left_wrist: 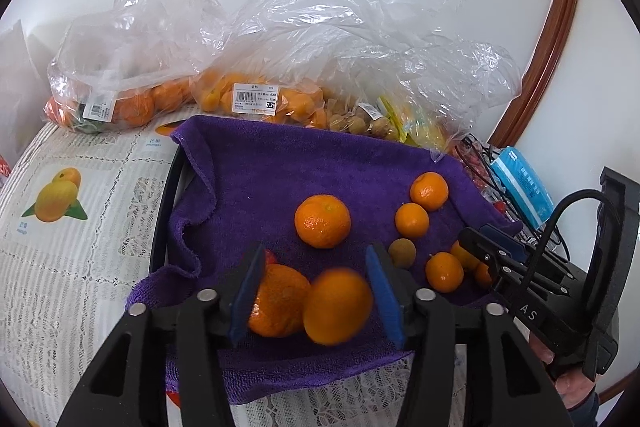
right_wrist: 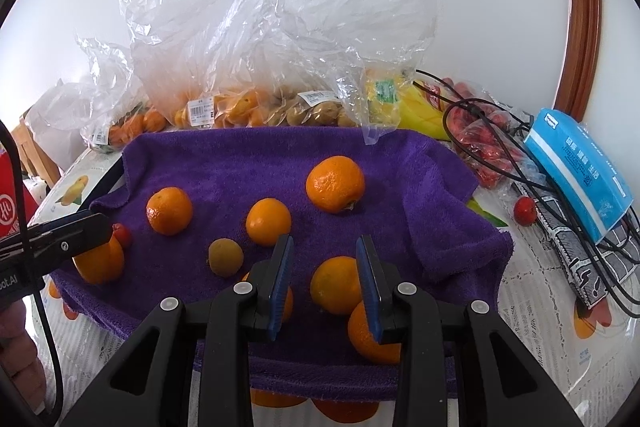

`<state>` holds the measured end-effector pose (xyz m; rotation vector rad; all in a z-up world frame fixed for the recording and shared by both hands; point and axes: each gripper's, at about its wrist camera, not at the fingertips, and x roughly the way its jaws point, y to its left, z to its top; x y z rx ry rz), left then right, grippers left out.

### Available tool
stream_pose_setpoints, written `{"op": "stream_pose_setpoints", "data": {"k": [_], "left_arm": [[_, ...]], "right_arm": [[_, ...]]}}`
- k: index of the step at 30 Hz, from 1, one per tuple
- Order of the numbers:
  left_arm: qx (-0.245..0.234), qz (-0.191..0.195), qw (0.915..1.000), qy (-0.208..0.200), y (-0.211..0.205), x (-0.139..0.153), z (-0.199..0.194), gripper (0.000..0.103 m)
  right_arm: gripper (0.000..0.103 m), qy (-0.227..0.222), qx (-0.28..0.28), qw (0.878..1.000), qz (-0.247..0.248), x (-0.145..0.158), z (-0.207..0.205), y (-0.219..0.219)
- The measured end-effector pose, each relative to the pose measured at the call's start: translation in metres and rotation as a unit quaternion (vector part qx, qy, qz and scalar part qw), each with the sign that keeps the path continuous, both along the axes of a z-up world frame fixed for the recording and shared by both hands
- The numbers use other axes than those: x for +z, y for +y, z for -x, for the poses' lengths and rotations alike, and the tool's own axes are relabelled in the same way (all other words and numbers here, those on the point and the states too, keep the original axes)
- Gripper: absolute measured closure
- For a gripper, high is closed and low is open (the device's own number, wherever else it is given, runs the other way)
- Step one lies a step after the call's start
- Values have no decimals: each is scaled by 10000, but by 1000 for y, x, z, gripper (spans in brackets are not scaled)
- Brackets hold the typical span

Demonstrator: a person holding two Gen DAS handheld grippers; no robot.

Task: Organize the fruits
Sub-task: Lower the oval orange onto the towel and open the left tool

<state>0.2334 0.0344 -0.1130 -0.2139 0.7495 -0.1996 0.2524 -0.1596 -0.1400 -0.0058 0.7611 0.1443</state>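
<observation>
A purple towel lines a dark tray and holds several loose oranges and one small brown fruit. My left gripper is open; a blurred orange sits between its blue pads without touching them, beside a bumpy orange. My right gripper is open over the towel's near edge, with a small orange between its pads and another orange under the right pad. Each gripper shows at the edge of the other's view.
Clear plastic bags of oranges and brown fruit lie behind the tray against the wall. A blue tissue pack, black cables, red fruit in a bag and a loose red fruit lie at right. A lace tablecloth covers the table.
</observation>
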Motion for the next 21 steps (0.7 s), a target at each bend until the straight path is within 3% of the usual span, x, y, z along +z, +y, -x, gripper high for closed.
{"op": "stream_pose_setpoints", "data": {"k": [3,9,13,21], "left_arm": [[6,-62,9999,-97,-2,2,3,42],[-20,-118,9998,-180,-4,5,7,38],[-25,-133,9999,-107,-4,5,7,38],[206,-385,9990,65,1,13,26,38]], "right_arm": [[70,8,-18,10000,-21,0,0,-1],[69,-15,-74,10000,-50,3,1,-4],[65,114,-92,9998,-130,11,5,-4],[51,-35,-101,9998,-151,43,38,4]]}}
